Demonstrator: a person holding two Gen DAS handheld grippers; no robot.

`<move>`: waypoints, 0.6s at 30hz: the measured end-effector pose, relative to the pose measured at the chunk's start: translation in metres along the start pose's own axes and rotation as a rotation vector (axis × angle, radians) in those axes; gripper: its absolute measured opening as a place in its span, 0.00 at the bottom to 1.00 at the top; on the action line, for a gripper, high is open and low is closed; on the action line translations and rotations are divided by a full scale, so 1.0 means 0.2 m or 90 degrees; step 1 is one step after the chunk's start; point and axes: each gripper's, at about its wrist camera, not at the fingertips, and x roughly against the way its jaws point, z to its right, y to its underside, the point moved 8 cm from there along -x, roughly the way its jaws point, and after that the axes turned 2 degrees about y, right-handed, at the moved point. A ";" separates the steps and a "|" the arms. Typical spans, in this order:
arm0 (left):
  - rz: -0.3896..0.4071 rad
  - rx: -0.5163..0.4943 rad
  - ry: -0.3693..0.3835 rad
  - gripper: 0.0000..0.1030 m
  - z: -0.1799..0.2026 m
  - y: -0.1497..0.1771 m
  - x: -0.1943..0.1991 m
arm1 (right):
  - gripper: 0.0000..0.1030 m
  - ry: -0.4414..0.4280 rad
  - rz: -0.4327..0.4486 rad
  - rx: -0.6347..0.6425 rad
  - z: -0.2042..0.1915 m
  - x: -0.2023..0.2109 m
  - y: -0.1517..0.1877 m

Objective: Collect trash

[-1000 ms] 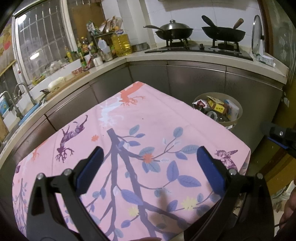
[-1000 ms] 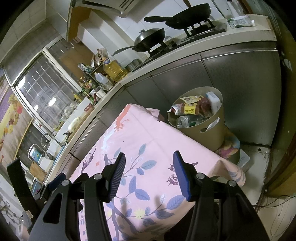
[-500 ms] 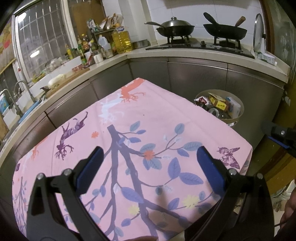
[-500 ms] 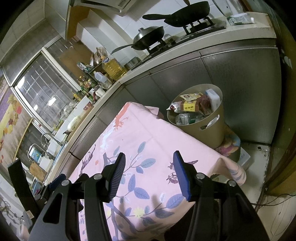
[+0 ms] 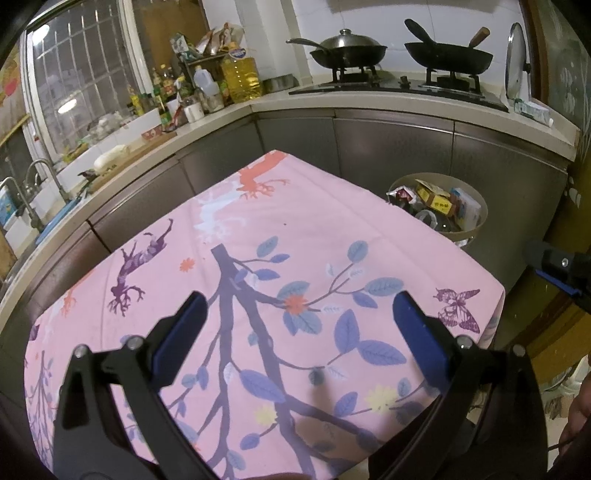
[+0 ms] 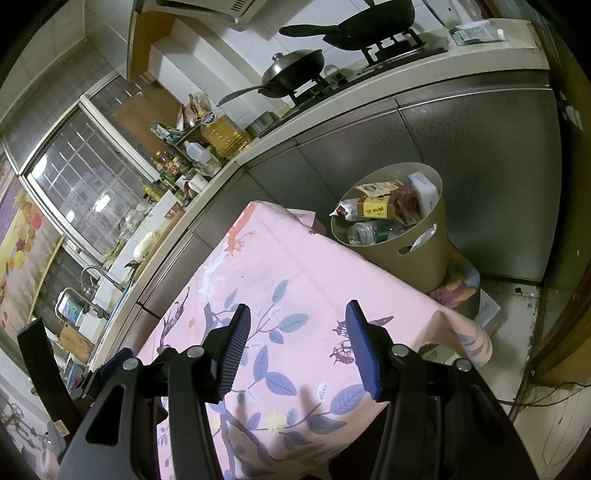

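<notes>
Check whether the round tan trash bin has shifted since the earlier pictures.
No. The round tan trash bin sits at the same spot beside the pink floral tablecloth's corner, against the grey cabinet fronts.

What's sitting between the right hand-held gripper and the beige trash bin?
Only bare pink floral tablecloth lies between the right hand-held gripper and the beige trash bin, per the right wrist view.

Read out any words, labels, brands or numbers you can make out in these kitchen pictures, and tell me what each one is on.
No text is legible in either view.
Yellow box in the trash bin: dark print, too small to read.
Oil bottle on the counter: blue cap label, blurred.
Sauce bottles by the window: labels too small.
Packet beside the stove: print unreadable.
Tablecloth: pictures only, no words.
</notes>
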 end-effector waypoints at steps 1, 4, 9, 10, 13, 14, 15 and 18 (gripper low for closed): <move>0.000 0.000 0.000 0.94 0.00 0.00 0.00 | 0.50 0.000 0.000 0.001 0.00 0.00 -0.01; -0.001 -0.002 0.000 0.94 0.00 0.01 0.00 | 0.50 0.000 0.000 -0.001 0.00 0.00 -0.01; -0.002 -0.002 -0.001 0.94 0.01 0.00 0.00 | 0.50 -0.001 -0.001 -0.002 0.01 0.00 -0.01; -0.002 -0.001 0.000 0.94 0.01 0.00 0.00 | 0.50 -0.001 -0.002 -0.002 0.01 -0.01 -0.01; -0.001 -0.001 0.000 0.94 0.01 0.00 0.00 | 0.50 -0.001 -0.002 -0.002 0.01 -0.01 -0.02; -0.001 -0.002 -0.001 0.94 0.01 0.00 0.00 | 0.50 -0.001 -0.002 -0.002 0.01 -0.01 -0.03; -0.001 -0.002 -0.001 0.94 0.01 0.00 0.00 | 0.50 -0.001 -0.002 -0.002 0.01 -0.01 -0.01; -0.002 -0.002 0.000 0.94 0.00 0.00 0.00 | 0.50 -0.001 -0.003 -0.003 0.01 -0.01 -0.02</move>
